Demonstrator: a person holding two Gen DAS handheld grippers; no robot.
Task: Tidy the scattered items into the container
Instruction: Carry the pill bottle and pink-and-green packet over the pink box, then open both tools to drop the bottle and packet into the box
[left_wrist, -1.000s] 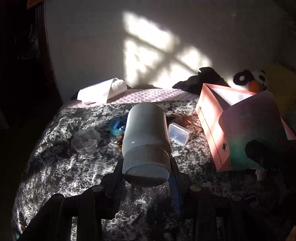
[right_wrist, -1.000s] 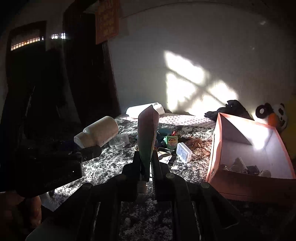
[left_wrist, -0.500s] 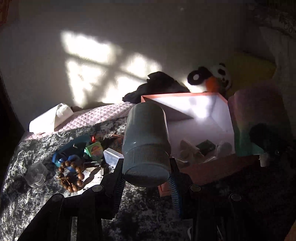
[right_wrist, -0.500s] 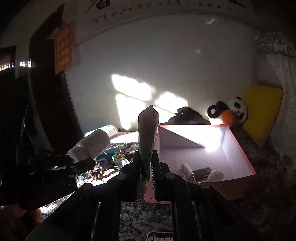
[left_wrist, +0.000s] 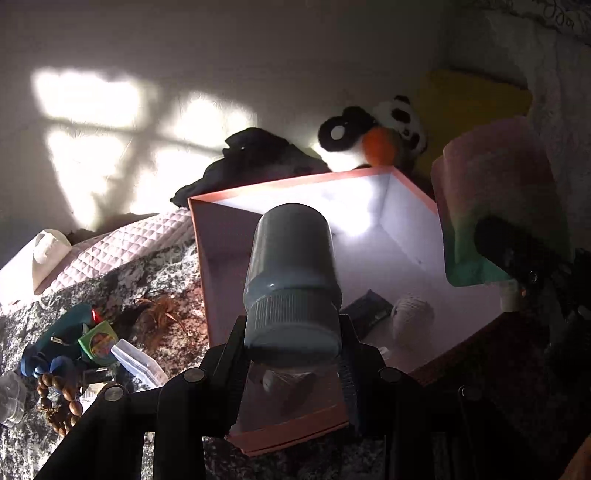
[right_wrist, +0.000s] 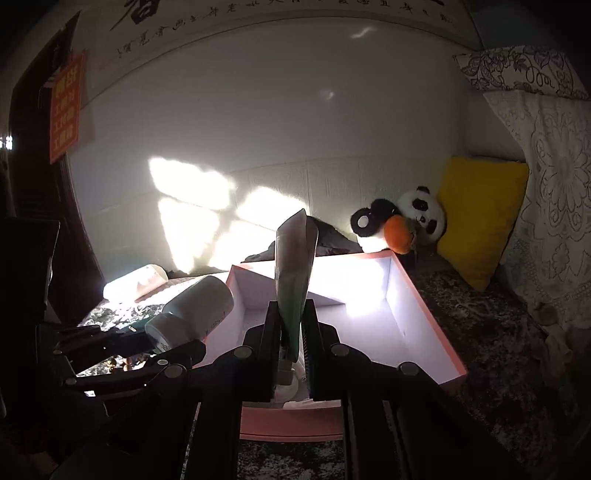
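Left gripper (left_wrist: 291, 354) clamped on the ribbed cap of a white plastic bottle (left_wrist: 291, 266), bottle hanging over the open pink cardboard box (left_wrist: 280, 439) on the grey mottled bedspread (left_wrist: 162, 266). Right gripper (right_wrist: 293, 332) pinched tight on a flat pink-to-green pouch (right_wrist: 293, 266), also over the box. Box already holds a dark flat pack (left_wrist: 369, 308) and a pale knitted ball (left_wrist: 412, 314). Wooden bead bracelet (left_wrist: 61, 402) and clear plastic case (left_wrist: 138, 363) lie on the bedspread left of the box

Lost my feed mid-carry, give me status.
Left claw shut on white bottle; right claw shut on pink-green tube. Both over pink box. Nothing blocking the drop.
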